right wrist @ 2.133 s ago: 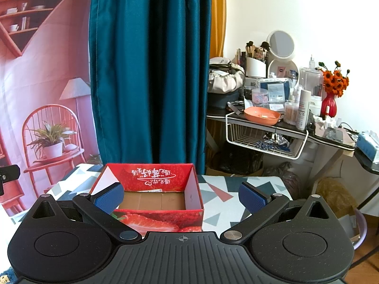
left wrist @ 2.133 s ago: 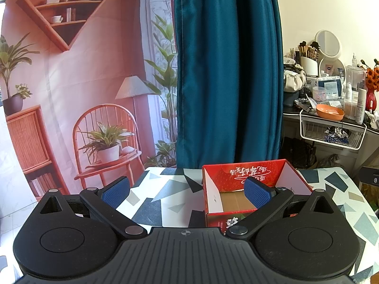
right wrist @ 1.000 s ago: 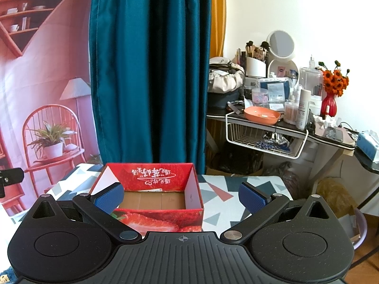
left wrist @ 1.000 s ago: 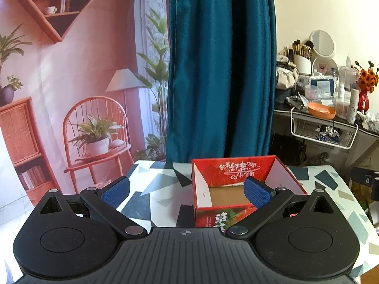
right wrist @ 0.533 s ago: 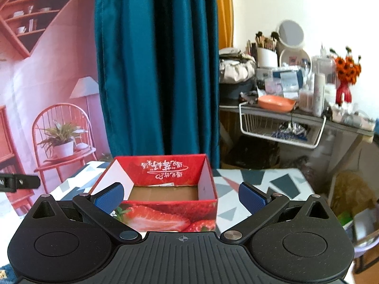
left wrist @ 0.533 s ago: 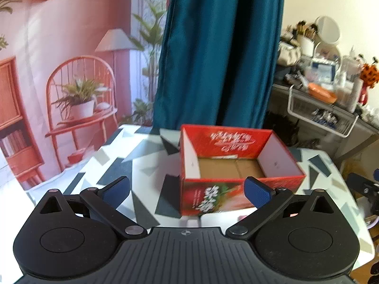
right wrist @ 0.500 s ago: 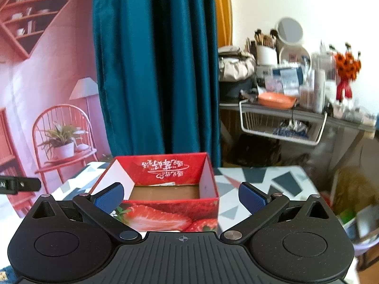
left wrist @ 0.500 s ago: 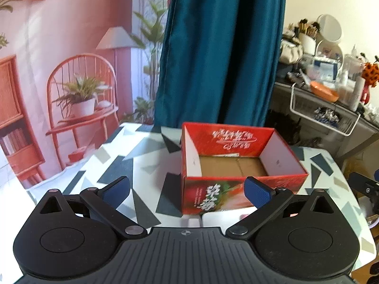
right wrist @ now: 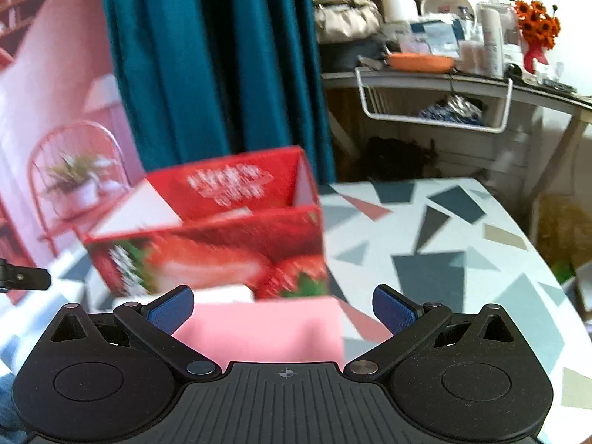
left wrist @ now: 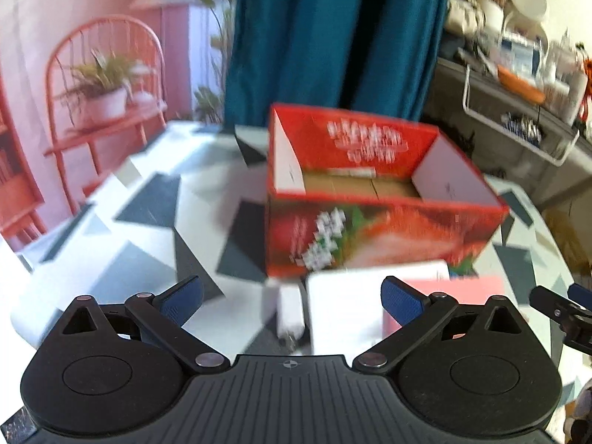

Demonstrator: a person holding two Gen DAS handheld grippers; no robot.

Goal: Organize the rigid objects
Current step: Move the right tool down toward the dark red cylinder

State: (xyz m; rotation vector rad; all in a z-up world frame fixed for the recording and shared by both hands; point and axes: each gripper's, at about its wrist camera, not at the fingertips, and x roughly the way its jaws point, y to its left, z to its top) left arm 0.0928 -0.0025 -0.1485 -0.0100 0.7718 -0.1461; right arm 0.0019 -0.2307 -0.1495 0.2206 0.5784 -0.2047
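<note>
An open red strawberry-print carton (left wrist: 370,203) stands on the patterned table, and only its brown cardboard floor shows inside. In front of it lie a flat white box (left wrist: 344,303), a pink box (left wrist: 477,288) and a small white tube (left wrist: 290,310). My left gripper (left wrist: 292,296) hangs open above the white box and the tube. In the right wrist view the carton (right wrist: 222,229) is at left centre. My right gripper (right wrist: 283,303) is open over the pink box (right wrist: 266,329), beside the white box (right wrist: 222,294). Both views are motion-blurred.
The terrazzo-pattern table (right wrist: 444,259) stretches to the right of the carton, with its rounded edge at far right. Behind it are a teal curtain (left wrist: 333,37) and a cluttered vanity shelf (right wrist: 444,63) with a wire basket. The right gripper's tip (left wrist: 558,310) shows at the left wrist view's right edge.
Both views have tipped downward and closer to the table, bringing the white box, pink box and tube into sight in front of the carton. Both grippers stay open.
</note>
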